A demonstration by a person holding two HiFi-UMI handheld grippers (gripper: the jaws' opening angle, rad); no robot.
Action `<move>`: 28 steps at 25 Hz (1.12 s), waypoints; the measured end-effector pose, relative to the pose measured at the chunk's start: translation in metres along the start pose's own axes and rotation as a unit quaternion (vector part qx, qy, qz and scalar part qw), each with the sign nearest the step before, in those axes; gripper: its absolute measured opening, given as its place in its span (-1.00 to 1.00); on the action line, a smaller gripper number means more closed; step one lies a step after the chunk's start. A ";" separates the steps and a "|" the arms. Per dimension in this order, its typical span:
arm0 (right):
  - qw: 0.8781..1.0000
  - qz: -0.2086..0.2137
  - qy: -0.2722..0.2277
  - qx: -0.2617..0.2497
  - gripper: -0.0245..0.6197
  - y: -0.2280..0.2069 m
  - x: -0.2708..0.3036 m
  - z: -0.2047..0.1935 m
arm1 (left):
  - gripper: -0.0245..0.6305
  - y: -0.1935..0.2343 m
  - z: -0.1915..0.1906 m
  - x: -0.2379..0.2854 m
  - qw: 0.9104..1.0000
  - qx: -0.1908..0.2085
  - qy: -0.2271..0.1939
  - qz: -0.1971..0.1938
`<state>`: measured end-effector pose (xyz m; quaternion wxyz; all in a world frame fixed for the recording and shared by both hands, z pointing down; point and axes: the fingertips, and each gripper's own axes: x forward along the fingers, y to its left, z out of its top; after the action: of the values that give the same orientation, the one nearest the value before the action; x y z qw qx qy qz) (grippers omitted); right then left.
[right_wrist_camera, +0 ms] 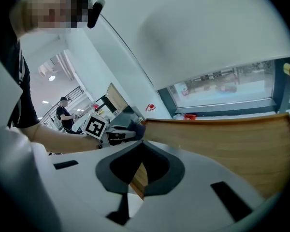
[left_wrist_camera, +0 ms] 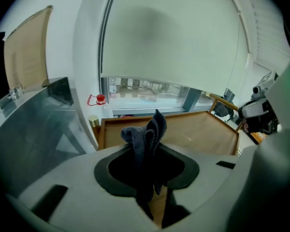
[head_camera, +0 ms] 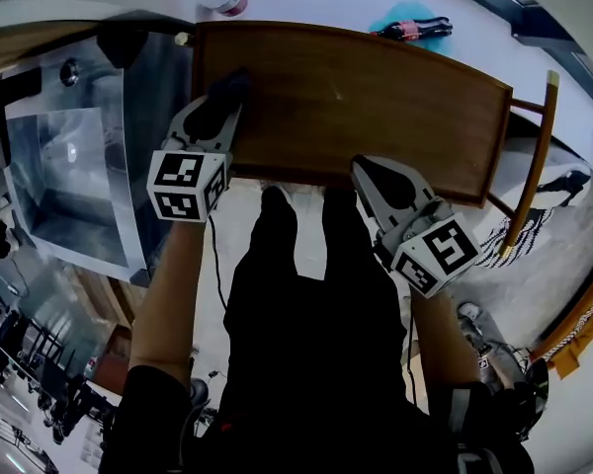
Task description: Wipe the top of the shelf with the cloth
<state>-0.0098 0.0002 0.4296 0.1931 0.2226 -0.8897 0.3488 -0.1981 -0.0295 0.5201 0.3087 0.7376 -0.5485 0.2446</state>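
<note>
Wiping looks barely begun: the left gripper's [head_camera: 223, 100] jaws pinch the cloth [left_wrist_camera: 148, 133] at the near-left corner of the shelf [head_camera: 376, 97], most of its top seemingly still to wipe, while the right gripper's [head_camera: 372, 174] jaws are closed on nothing by the near edge.

Bright window daylight, fisheye-bent edges, dark vignetted corners
</note>
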 end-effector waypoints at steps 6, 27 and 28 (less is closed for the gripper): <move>1.000 0.000 0.010 0.000 -0.91 0.017 0.015 -0.003 | -0.53 0.036 -0.015 -0.014 1.000 -0.001 0.009 0.017; 0.999 -0.023 0.005 0.022 -0.91 -0.002 -0.013 -0.018 | -0.53 -0.010 -0.018 0.029 0.998 0.031 0.043 -0.023; 0.999 -0.025 0.004 0.024 -0.91 -0.005 -0.017 -0.018 | -0.53 -0.016 -0.017 0.032 0.998 0.034 0.045 -0.026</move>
<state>0.0100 0.0145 0.4364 0.2001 0.2477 -0.8745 0.3659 -0.1743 -0.0346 0.5511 0.3138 0.7498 -0.5065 0.2876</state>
